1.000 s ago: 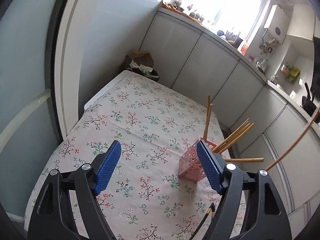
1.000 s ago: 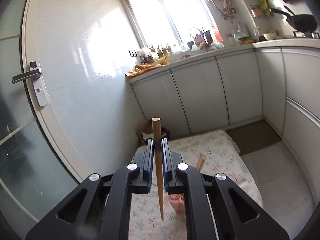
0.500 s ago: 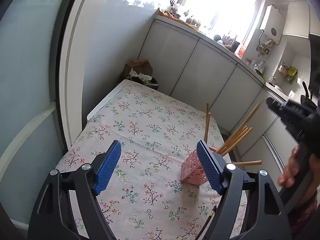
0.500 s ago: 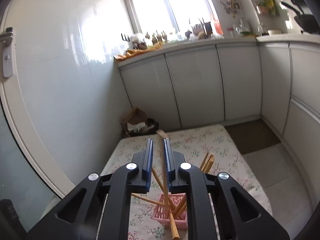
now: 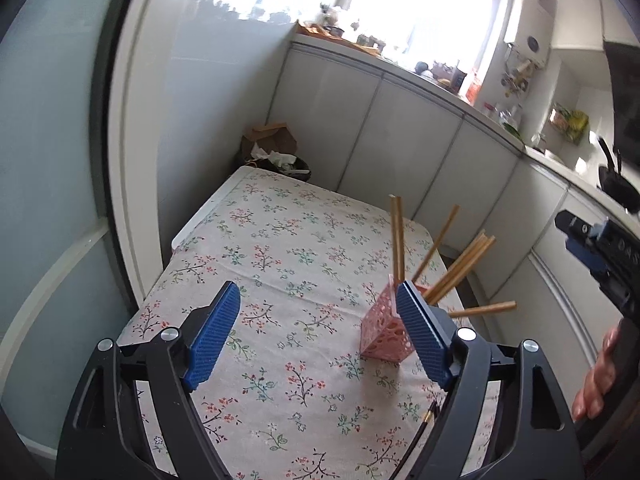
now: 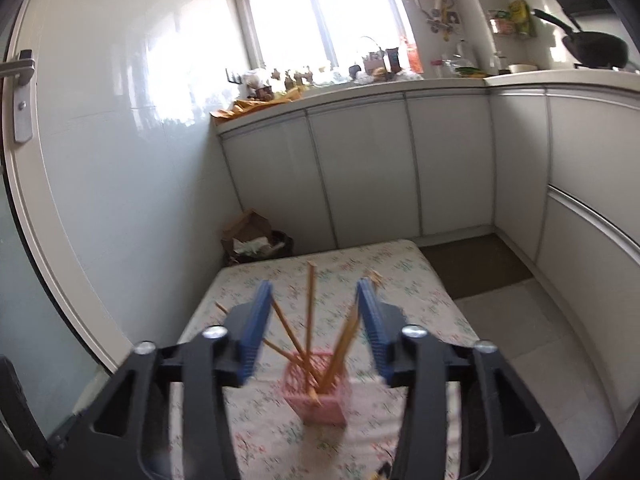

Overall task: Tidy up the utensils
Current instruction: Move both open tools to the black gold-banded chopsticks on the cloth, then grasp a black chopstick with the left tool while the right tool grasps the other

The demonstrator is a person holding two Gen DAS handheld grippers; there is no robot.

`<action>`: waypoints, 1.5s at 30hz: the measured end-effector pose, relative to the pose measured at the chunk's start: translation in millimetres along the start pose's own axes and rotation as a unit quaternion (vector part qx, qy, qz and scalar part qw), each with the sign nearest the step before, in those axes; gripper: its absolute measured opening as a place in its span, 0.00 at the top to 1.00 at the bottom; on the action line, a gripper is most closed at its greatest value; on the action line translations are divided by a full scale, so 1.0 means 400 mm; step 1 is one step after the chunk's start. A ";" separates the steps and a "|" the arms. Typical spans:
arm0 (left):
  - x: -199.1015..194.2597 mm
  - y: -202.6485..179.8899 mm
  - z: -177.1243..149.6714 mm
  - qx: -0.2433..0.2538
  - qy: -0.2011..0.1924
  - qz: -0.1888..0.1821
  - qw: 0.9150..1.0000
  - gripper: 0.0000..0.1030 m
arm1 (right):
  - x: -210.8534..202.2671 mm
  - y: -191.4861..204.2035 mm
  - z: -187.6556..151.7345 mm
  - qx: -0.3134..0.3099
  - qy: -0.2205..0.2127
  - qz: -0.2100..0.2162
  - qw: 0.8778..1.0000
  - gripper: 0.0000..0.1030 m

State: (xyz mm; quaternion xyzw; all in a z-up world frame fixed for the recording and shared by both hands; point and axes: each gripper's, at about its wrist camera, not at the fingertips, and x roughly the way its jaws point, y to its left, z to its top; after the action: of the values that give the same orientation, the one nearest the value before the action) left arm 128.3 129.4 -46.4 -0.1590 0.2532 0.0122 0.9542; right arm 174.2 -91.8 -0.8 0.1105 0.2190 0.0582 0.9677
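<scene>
Wooden chopsticks point(image 6: 309, 312) stand splayed, upper ends fanning outward, in the pink holder point(image 6: 316, 394).

You're in a home kitchen: white cabinets point(image 6: 360, 168) run under a cluttered counter point(image 6: 400, 82) below the window point(image 6: 320, 12), a black wok point(image 6: 596, 50) sits at the corner, and a floral cloth covers the table point(image 5: 280, 248).
</scene>
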 end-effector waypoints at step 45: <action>0.394 -0.381 -0.368 0.243 0.341 0.018 0.908 0.38 | -0.134 -0.442 -0.462 0.117 0.219 -0.074 0.966 0.06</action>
State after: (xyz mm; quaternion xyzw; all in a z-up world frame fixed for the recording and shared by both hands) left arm 211.0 -69.8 -198.9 0.0878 0.5614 -0.0874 0.8183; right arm 56.9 -237.0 -183.6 0.1906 0.4388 -0.0171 0.8780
